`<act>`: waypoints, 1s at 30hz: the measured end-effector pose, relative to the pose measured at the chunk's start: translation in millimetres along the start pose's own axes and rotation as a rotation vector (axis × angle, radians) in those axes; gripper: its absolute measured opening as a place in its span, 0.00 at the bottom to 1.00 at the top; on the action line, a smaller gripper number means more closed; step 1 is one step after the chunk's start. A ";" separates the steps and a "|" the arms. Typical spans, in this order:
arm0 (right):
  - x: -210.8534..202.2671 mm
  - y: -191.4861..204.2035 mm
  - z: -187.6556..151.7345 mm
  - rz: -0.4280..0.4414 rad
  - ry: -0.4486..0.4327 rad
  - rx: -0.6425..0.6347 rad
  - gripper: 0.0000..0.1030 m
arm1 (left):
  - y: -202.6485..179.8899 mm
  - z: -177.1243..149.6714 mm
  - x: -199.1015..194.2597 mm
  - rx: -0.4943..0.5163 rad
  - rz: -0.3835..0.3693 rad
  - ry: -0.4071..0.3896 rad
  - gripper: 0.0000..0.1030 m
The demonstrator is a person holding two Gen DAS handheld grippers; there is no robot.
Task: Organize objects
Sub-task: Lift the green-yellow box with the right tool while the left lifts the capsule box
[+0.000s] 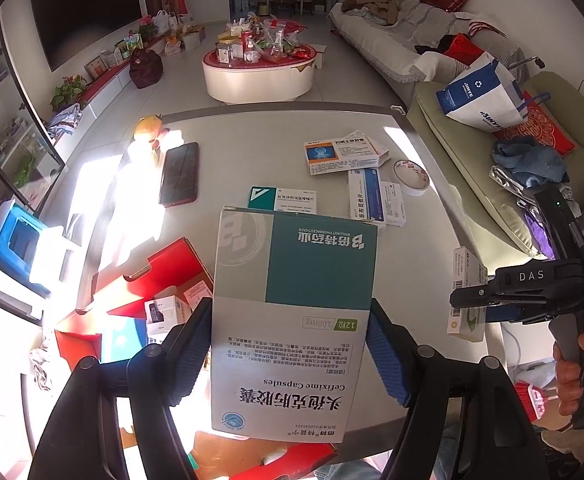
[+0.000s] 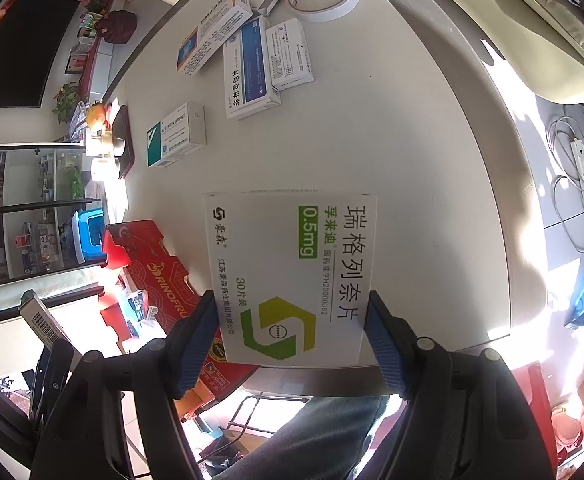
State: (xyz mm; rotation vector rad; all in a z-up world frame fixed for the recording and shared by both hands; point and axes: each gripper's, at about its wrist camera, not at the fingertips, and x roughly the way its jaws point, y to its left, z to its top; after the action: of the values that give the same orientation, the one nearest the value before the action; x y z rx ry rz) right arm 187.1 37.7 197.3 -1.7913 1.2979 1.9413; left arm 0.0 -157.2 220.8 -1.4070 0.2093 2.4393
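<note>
My left gripper (image 1: 289, 344) is shut on a grey and teal Cefixime capsule box (image 1: 292, 312), held above the near edge of the grey table (image 1: 231, 132). My right gripper (image 2: 292, 328) is shut on a white medicine box with a green logo (image 2: 296, 272); it also shows at the right of the left wrist view (image 1: 468, 292). An open red cardboard box (image 1: 147, 280) with small boxes inside sits below the table's left edge, and shows in the right wrist view (image 2: 159, 272). Several medicine boxes lie on the table: a green-cornered one (image 1: 281, 199), a blue and white one (image 1: 366, 196), an orange-edged one (image 1: 342, 152).
A roll of white tape (image 1: 411, 176) lies at the table's right. A dark phone (image 1: 179, 172) and a yellow toy (image 1: 149, 128) lie at the left. A pale green chair (image 1: 492, 152) with bags stands right of the table. A blue stool (image 1: 15, 240) stands at the left.
</note>
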 end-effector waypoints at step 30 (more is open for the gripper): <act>13.2 7.8 -4.8 0.006 0.019 0.007 0.69 | 1.3 -11.5 -3.1 0.025 0.000 0.012 0.75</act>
State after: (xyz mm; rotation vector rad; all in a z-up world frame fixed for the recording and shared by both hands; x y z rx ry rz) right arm 182.1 24.4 189.9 -1.8084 1.3156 1.9247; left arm 10.4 -162.3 217.6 -1.4120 0.2414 2.4203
